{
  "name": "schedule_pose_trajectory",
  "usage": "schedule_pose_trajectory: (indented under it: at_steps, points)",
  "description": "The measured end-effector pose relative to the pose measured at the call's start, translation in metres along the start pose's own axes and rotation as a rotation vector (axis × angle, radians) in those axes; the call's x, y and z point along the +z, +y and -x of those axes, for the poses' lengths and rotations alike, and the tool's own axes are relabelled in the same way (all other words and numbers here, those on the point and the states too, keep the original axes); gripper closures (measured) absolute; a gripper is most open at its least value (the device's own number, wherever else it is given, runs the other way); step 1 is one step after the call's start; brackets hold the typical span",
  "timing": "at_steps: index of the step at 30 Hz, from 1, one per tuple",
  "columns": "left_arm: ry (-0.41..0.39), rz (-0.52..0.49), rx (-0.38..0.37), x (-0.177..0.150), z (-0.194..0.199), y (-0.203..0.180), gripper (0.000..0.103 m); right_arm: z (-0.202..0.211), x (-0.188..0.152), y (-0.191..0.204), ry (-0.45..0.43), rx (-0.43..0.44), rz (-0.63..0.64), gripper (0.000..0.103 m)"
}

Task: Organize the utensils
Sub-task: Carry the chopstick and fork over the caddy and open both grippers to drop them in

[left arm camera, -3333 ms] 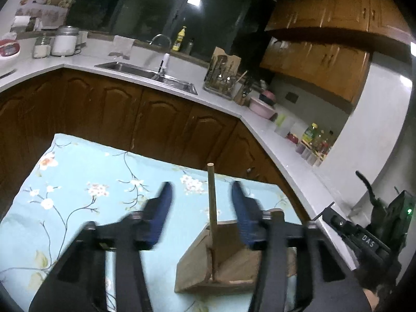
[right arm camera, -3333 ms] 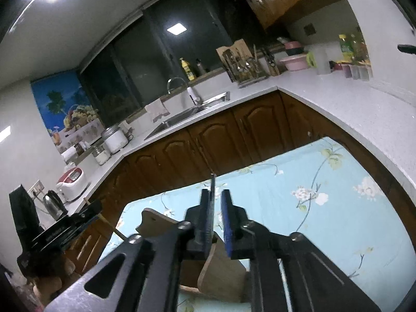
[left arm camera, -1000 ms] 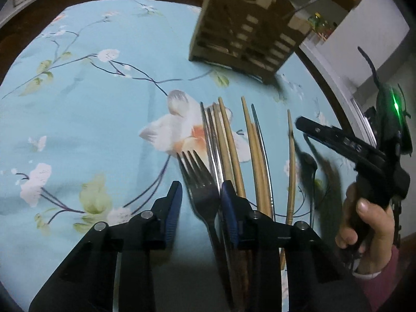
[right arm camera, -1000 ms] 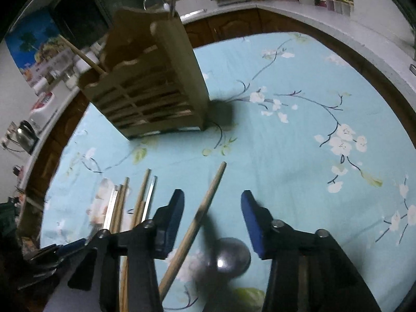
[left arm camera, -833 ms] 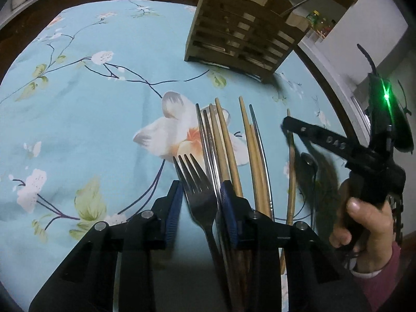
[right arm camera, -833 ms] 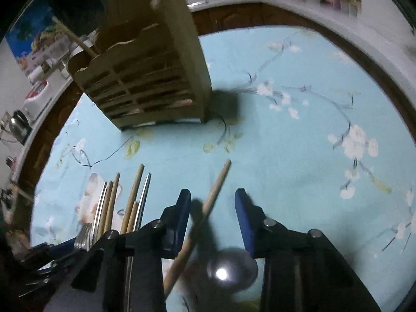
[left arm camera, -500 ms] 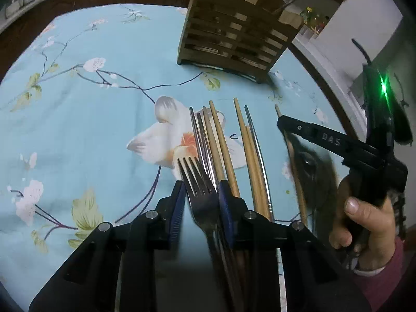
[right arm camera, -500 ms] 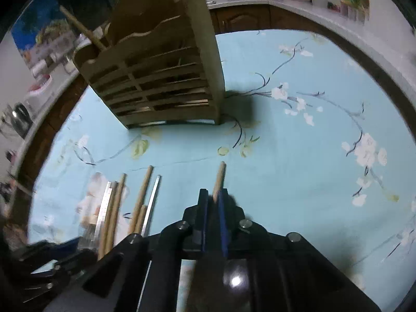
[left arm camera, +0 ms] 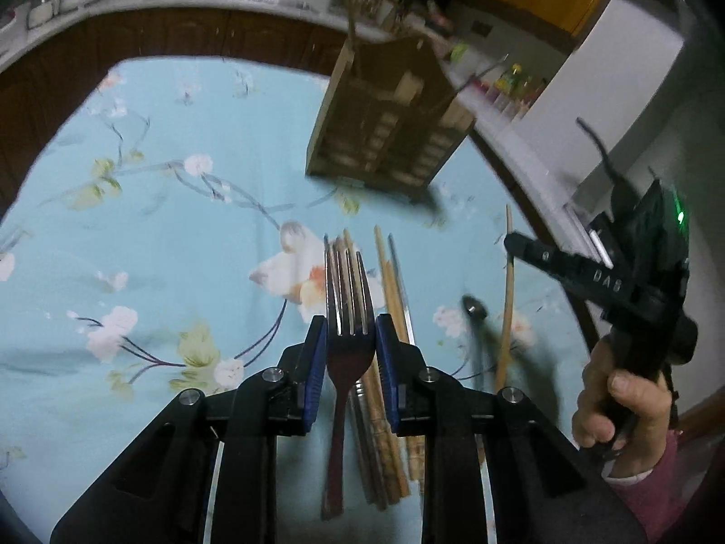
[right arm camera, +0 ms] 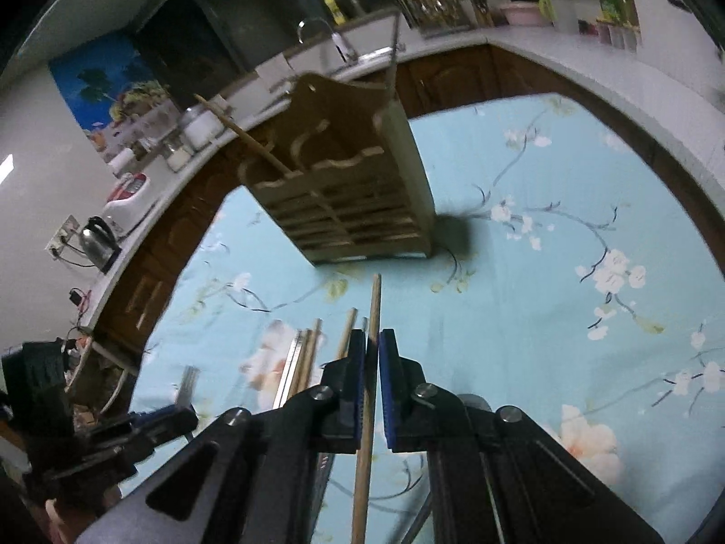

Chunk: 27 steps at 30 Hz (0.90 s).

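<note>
lifting level: left gripper (left arm camera: 349,340) clamps fork (left arm camera: 346,299), right gripper (right arm camera: 372,349) clamps chopstick (right arm camera: 369,362); judged best tipped upright before entering wooden holder (right arm camera: 349,190).

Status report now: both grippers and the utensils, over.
Left gripper shut on fork. Right gripper shut on wooden chopstick. Remaining utensils on cloth. Wooden holder ahead, path clear.

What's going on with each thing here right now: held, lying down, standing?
Left hand-held gripper: shut on fork.
Fork: held, tines forward.
Right hand-held gripper: shut on wooden stick.
Wooden stick: held.
Wooden holder: upright on cloth, partly filled.
Remaining chopsticks: lying on cloth.
</note>
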<state>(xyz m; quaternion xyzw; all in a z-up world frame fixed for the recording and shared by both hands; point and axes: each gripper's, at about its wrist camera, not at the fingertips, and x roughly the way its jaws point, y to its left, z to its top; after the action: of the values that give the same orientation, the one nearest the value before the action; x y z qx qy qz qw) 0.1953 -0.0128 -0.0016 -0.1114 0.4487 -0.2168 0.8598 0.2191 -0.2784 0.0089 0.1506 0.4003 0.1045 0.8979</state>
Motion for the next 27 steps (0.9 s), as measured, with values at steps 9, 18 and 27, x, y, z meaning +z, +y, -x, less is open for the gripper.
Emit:
schedule_pose_trajectory:
  at_steps: [9, 18, 27]
  points:
    - [-0.1, -0.015, -0.033, 0.004, 0.047, -0.011, 0.101, 0.037, -0.002, 0.023, -0.061, 0.044, 0.05, 0.097]
    - [-0.158, -0.034, -0.052, 0.009, 0.065, -0.021, 0.101, 0.068, 0.006, 0.03, -0.127, 0.073, 0.071, 0.098]
    - [-0.269, -0.059, -0.087, 0.042, 0.089, -0.031, 0.101, 0.089, 0.03, 0.029, -0.211, 0.071, 0.082, 0.098]
